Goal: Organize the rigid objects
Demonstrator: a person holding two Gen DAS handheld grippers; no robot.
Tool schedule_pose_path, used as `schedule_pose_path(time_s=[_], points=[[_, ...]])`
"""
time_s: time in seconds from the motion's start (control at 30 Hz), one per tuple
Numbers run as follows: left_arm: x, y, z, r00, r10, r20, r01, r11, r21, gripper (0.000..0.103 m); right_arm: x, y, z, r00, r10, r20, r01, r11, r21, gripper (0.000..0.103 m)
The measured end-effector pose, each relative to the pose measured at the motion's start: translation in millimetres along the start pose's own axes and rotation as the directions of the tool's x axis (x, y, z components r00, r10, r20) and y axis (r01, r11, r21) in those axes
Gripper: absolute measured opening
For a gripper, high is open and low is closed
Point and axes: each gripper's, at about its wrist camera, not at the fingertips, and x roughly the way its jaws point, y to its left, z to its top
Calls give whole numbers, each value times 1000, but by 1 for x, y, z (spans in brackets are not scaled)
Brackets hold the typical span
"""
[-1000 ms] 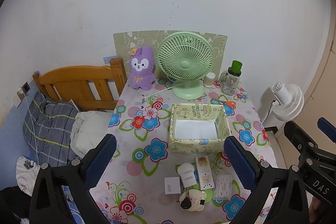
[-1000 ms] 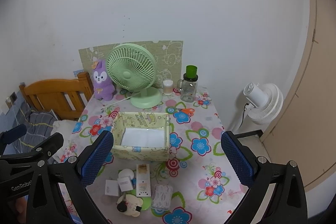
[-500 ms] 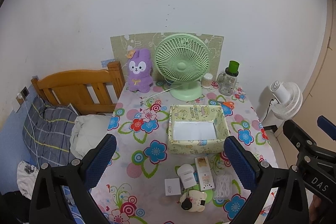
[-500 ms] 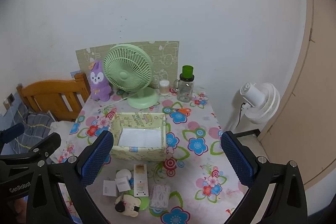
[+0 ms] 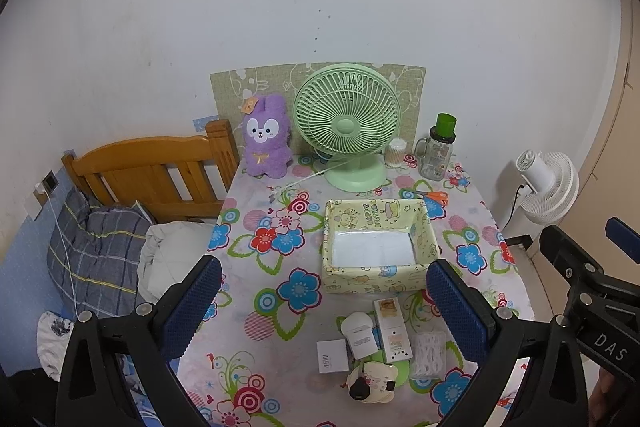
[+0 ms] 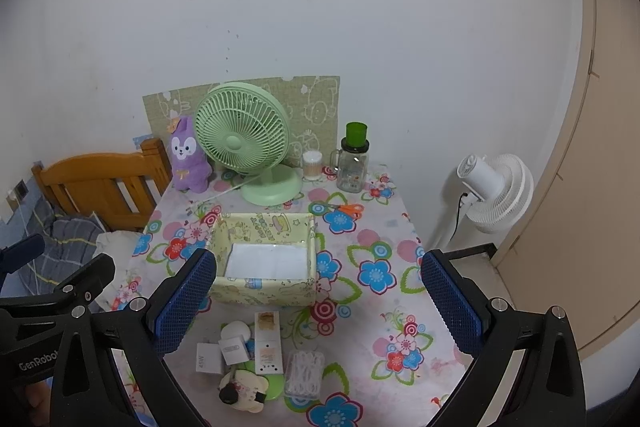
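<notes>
print on the tall white box (image 5: 392, 330) — too small to read; round green lid (image 6: 273, 385) mostly hidden

A lived-in bedroom in a home is shown. A wooden bed headboard (image 5: 152, 175) is seen against the plain white wall, with a grey plaid pillow (image 5: 94, 247) and rumpled bedding beside it. A small table is pushed up next to the bed and is covered by a bright flowered tablecloth (image 5: 280, 291). A purple plush rabbit (image 5: 266, 139), a green desk fan (image 5: 347, 123) and a green-lidded glass jar (image 5: 438, 151) are set along the wall. A white floor fan (image 6: 496, 191) is plugged in by a beige door (image 6: 592, 147).
</notes>
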Motion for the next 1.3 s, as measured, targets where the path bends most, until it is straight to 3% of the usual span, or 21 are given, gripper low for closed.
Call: schedule_pose_path(time_s=[1.3], points=[[7, -3, -2, 1000, -3, 10, 3, 1000, 7, 103, 2, -3, -4, 999, 12, 37, -13, 999, 30, 103]])
